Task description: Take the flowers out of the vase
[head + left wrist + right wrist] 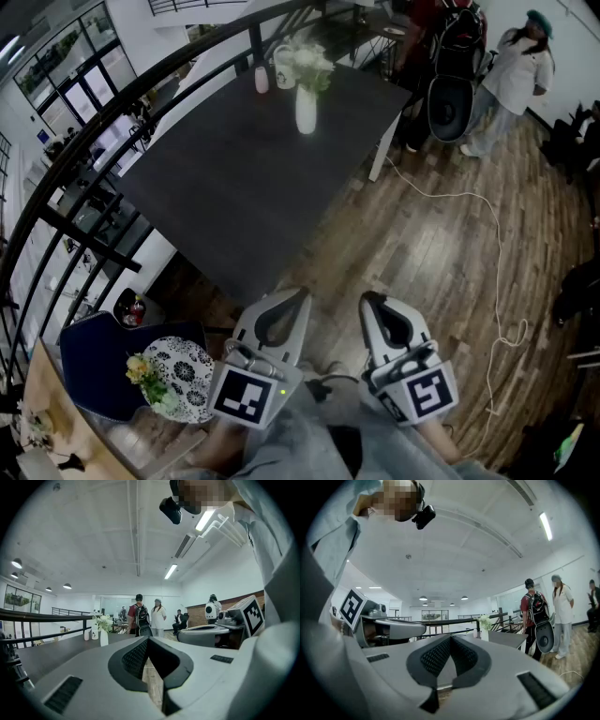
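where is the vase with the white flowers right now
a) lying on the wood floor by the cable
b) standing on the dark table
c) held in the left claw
b: the vase stands upright at the far end of the table with the flowers in it, well away from the left claw, which is shut and empty.

vase (306, 111): white | flowers (311, 64): probably white | table (244, 187): dark grey

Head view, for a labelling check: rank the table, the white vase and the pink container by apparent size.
Largest to smallest: table, white vase, pink container. The container stands slightly farther off, which may shrink it.
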### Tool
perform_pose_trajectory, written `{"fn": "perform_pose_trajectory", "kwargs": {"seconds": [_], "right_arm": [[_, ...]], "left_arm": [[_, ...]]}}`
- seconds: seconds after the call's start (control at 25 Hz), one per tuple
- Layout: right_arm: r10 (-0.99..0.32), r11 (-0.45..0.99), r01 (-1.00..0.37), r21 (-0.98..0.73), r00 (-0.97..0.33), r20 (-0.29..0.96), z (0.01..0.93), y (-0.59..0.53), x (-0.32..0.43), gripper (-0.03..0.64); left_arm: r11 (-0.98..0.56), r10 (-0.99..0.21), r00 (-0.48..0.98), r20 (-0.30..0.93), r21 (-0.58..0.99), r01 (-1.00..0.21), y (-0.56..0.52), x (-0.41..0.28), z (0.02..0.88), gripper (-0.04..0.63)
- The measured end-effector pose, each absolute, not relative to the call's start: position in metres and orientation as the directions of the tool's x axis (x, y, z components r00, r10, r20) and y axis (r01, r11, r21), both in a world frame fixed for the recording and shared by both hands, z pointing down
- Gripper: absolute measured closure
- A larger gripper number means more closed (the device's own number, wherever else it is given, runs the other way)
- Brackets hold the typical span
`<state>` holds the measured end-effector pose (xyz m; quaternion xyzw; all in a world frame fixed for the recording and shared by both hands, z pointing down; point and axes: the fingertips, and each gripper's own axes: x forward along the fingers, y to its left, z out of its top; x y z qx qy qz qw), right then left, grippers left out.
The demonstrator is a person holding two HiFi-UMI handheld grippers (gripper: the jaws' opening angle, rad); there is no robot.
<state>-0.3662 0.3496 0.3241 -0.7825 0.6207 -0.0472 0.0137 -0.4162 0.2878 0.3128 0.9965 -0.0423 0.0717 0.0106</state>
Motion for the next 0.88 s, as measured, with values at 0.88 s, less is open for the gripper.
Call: {"fn": "perform_pose_trajectory", "kwargs": {"seconds": [0.88], "right_arm": [[-0.965,-0.264,-0.960,-0.097,0.262,0.031,0.320,0.337,-0.373,0.618]], "left_arm": [[-0.998,-0.054,0.993,0.103,0.037,-0.059,0.278,-0.431,0.309,0.597]]}}
